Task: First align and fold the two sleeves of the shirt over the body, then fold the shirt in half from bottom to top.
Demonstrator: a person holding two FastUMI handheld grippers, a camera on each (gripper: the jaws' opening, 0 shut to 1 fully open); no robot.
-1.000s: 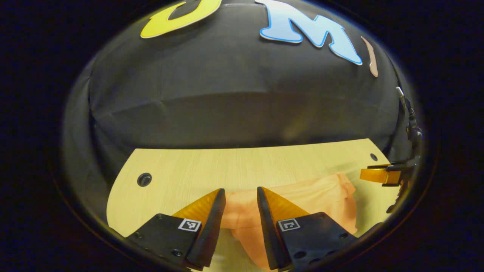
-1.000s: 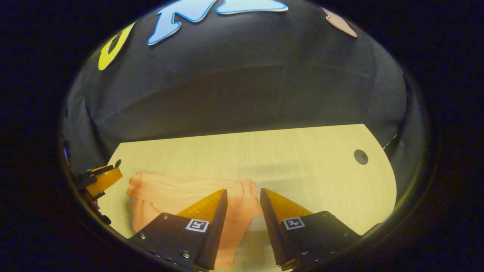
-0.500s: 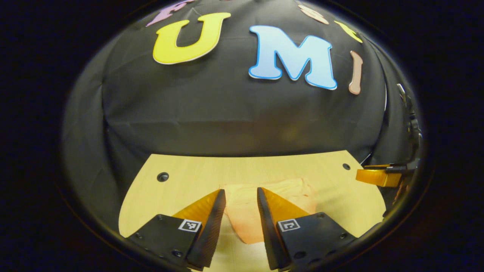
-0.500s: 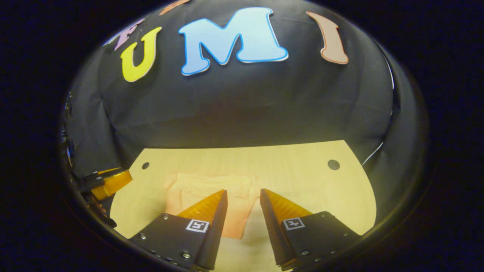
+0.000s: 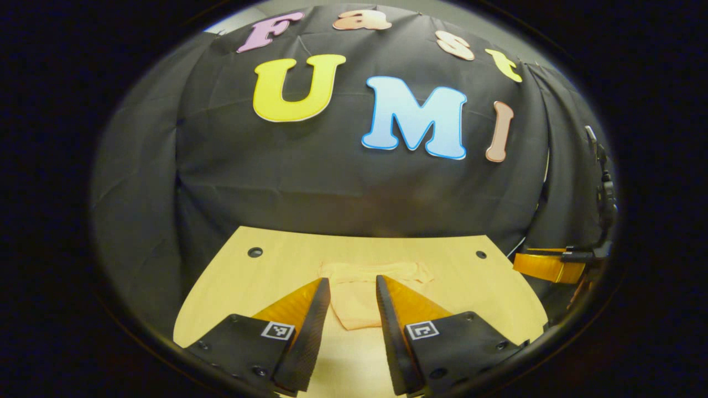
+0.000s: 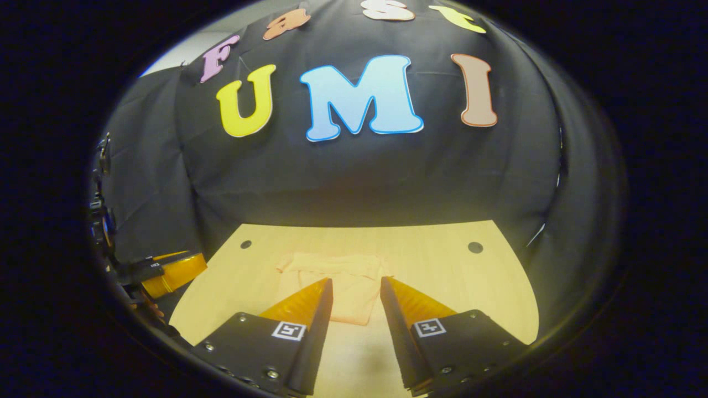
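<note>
Shirt (image 5: 365,287), a pale orange garment, lies folded into a compact bundle on the light wooden table (image 5: 232,287), in the lower middle of both views and well back from every table edge. In the left gripper view the left gripper (image 5: 353,287) hangs above the near part of the table with its fingers apart in a narrow gap, holding nothing; the shirt's lower part shows through that gap and its upper edge spreads sideways just beyond the fingertips. That view also catches the right gripper (image 5: 545,266) at the right edge of the frame, off the table's right side; its spread cannot be told there. In the right gripper view the right gripper (image 6: 355,287) likewise stands narrowly parted and empty, with the shirt (image 6: 337,276) sitting left of its gap, partly behind the left finger. The left gripper (image 6: 174,273) shows at the lower left, beside the table's (image 6: 442,276) left edge. Bare wood lies all around the shirt, widest to its right in the right gripper view. A small dark hole (image 6: 475,247) marks each far corner of the tabletop.
</note>
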